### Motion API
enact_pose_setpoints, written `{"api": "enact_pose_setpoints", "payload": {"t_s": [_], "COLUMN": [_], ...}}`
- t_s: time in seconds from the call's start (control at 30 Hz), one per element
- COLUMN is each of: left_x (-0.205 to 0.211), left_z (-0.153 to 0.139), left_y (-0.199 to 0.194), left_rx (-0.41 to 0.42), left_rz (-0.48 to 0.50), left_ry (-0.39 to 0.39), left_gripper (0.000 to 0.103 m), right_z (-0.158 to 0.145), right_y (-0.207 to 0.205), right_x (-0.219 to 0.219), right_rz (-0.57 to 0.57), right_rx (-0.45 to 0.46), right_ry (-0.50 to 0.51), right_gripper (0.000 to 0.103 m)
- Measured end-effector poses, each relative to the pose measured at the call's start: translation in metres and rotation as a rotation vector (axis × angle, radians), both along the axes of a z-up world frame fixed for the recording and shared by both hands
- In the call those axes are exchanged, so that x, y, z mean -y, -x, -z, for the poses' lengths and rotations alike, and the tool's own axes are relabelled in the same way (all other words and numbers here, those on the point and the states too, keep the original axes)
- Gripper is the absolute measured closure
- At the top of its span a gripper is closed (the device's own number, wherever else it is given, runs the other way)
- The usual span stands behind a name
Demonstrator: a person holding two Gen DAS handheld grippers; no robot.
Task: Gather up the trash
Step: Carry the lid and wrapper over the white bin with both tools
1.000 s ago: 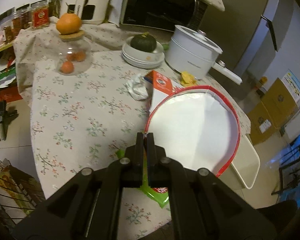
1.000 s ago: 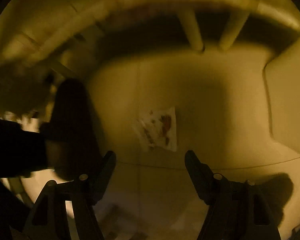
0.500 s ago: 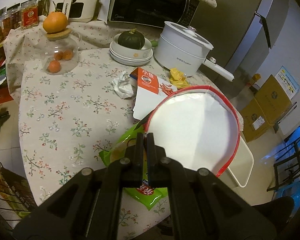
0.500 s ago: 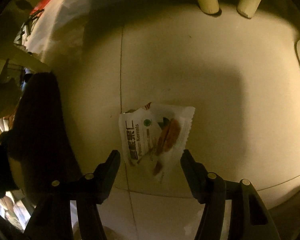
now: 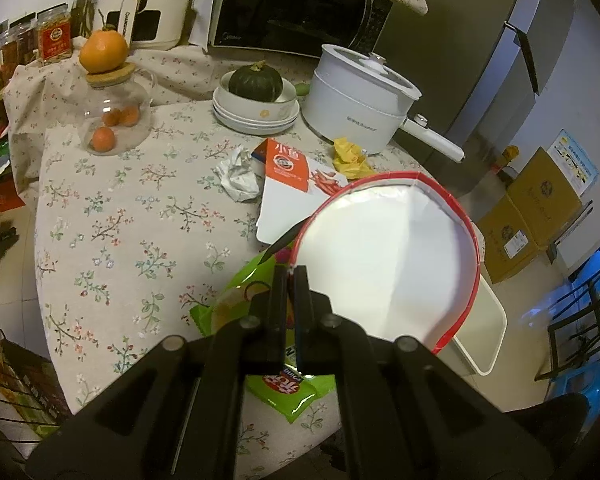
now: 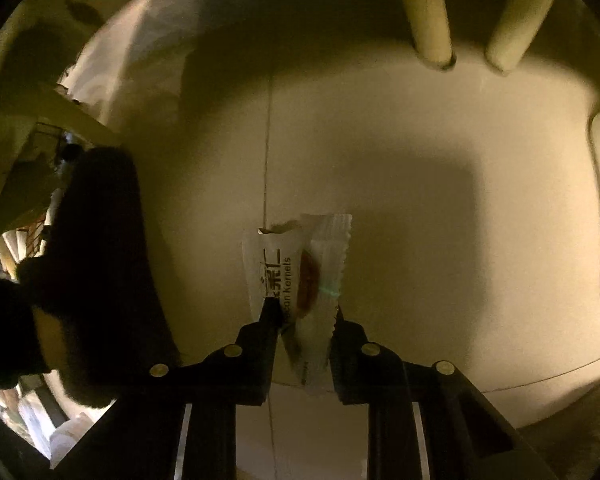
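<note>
- Our right gripper (image 6: 304, 312) just squeezed in on the wrapper (image 6: 300, 276) lying on the floor (image 6: 420, 200).
- Our left gripper (image 5: 288, 276) pinches the red box (image 5: 384, 256) rim over the bench (image 5: 120, 208).

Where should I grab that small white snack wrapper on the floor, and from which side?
Take the snack wrapper across its narrow width, coming straight down from above. It lies flat and limp on the tiled floor, so no edge offers itself from the side. The right gripper does just that: its jaws have just been closing, and the wrapper bunches up between them.
</note>
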State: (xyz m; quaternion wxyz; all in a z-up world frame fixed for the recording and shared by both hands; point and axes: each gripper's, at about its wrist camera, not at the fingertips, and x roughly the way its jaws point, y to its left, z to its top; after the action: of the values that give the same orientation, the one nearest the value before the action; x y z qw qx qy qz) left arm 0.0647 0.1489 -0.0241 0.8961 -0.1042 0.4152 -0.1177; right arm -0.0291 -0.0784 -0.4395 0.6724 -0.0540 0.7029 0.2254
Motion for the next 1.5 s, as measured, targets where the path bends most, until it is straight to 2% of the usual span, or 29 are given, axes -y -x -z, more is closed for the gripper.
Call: {"api": "enact_pose_setpoints", "payload": {"t_s": [0.27,0.47,0.53,0.73,0.83,1.03,1.1,1.2,1.33,1.5], "left_x": [0.011,0.022,0.029,0.069,0.095,0.164,0.186,0.222,0.266,0.311], "left_z": [-0.004,-0.004,-0.004,-0.009,-0.009,-0.001,0.005,0.016,0.032,0.053], "left_y": [0.0,0.002,0.002,0.001,-0.001,-0.005,-0.006,-0.006,-0.006,-0.012], "left_rx": [0.018,0.021,0.023,0.036,0.036,0.024,0.014,-0.006,-0.025,-0.069], "left_rz": [0.001,0.01,0.019,0.093,0.135,0.246,0.278,0.333,0.4,0.441], "left_ry": [-0.016,-0.027,-0.031,-0.053,-0.064,-0.113,-0.129,-0.156,-0.203,-0.226], "left_gripper": [0.1,0.1,0.1,0.1,0.1,0.1,0.1,0.1,0.1,0.1], "right_z": [-0.104,-0.19,-0.215,-0.303,-0.333,-0.372,-0.372,-0.364,-0.368,-0.362], "right_y": [-0.015,-0.014,-0.02,-0.03,-0.039,-0.05,-0.052,-0.054,-0.045,-0.04], "right_x": [0.004,0.029,0.032,0.091,0.12,0.188,0.214,0.243,0.258,0.279], "right_rz": [-0.103,-0.171,-0.163,-0.07,-0.005,0.184,0.263,0.363,0.388,0.425], "right_rx": [0.172,0.318,0.361,0.496,0.528,0.6,0.612,0.562,0.58,0.55], "right_ry": [0.027,0.073,0.075,0.108,0.145,0.17,0.164,0.175,0.169,0.184], "right_gripper": [0.08,0.08,0.08,0.08,0.08,0.08,0.08,0.08,0.079,0.08]}}
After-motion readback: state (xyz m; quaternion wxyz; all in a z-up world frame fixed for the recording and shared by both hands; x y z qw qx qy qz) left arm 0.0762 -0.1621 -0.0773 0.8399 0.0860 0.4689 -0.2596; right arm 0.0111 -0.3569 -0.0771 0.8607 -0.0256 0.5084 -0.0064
